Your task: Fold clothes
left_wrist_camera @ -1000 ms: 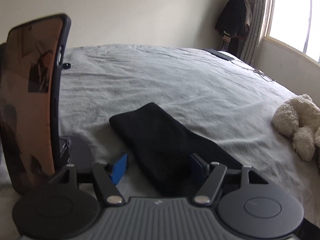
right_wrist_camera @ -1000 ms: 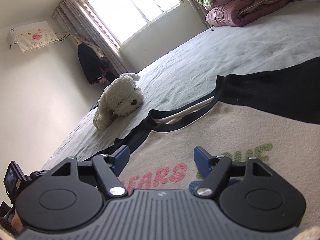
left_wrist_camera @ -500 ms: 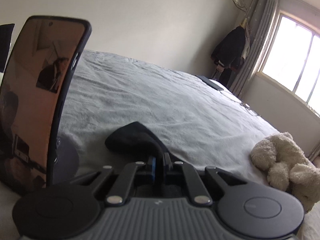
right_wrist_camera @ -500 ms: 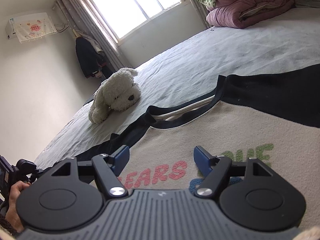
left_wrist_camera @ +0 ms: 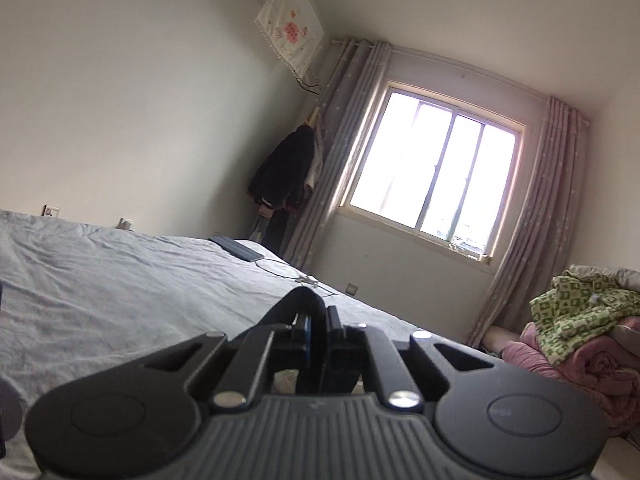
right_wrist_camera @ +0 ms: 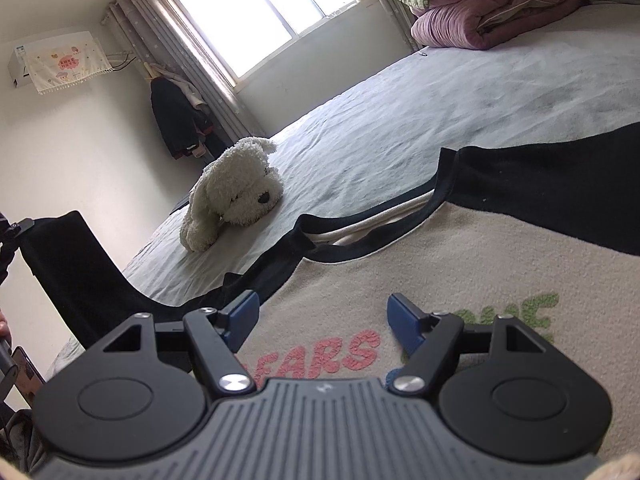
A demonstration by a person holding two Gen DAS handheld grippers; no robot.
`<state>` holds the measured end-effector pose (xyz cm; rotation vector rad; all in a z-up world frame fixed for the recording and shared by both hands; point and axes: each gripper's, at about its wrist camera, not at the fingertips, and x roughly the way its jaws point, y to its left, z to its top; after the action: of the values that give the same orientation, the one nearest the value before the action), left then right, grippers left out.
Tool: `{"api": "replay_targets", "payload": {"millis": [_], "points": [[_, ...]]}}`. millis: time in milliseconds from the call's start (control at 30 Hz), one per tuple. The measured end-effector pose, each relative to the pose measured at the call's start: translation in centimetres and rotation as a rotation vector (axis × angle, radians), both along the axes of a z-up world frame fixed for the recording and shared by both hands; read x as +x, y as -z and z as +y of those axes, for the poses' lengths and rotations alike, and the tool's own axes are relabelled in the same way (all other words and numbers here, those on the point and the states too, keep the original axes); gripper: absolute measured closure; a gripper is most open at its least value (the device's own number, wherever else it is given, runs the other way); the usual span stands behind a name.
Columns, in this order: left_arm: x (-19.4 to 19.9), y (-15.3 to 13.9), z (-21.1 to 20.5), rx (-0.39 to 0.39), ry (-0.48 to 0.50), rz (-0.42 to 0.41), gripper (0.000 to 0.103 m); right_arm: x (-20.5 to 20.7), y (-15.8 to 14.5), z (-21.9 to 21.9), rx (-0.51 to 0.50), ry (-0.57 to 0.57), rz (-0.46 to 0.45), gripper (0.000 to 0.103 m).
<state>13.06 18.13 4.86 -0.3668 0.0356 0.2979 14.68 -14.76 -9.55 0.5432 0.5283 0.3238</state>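
Observation:
A cream sweater (right_wrist_camera: 460, 272) with black sleeves, a black collar and pink and green letters lies flat on the grey bed (right_wrist_camera: 460, 92). My left gripper (left_wrist_camera: 318, 328) is shut on the black sleeve (left_wrist_camera: 304, 304), a fold of which sticks up between its fingers. In the right wrist view that sleeve (right_wrist_camera: 80, 276) hangs lifted at the far left, stretched from the sweater's shoulder. My right gripper (right_wrist_camera: 322, 316) hovers open just over the sweater's chest, above the pink lettering, with nothing between its fingers.
A white plush dog (right_wrist_camera: 232, 192) lies on the bed beyond the collar. Folded pink and green quilts (right_wrist_camera: 492, 4) are piled at the bed's far right. A dark tablet with a cable (left_wrist_camera: 236, 249) rests near the far edge. A window (left_wrist_camera: 432, 184) and hanging coats (left_wrist_camera: 284, 176) lie behind.
My left gripper closed on the black sleeve and lifted it up off the bed, tilting toward the window. The right gripper stayed open over the sweater's chest.

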Motion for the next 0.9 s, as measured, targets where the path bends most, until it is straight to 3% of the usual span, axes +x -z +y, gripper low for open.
{"api": "replay_targets", "payload": {"millis": [300,500,667,900], "points": [[1.1,-0.4,-8.2,0.062,0.271,0.068,0.097,-0.2,-0.2,-2.2,0.148,0.035,-0.001,0.028],[0.9,3.1,-13.6,0.052,0.458,0.188,0.097,-0.6,-0.3,-4.9,0.288,0.093,-0.006,0.028],[2.0,7.5,-16.0,-0.007,0.587,0.357,0.097,-1.0,-0.5,-6.6,0.316,0.158,-0.018,0.028],[2.9,12.8,-18.1,0.069,0.849,0.55,0.092,-0.8,-0.5,-6.9,0.316,0.165,-0.011,0.028]]}}
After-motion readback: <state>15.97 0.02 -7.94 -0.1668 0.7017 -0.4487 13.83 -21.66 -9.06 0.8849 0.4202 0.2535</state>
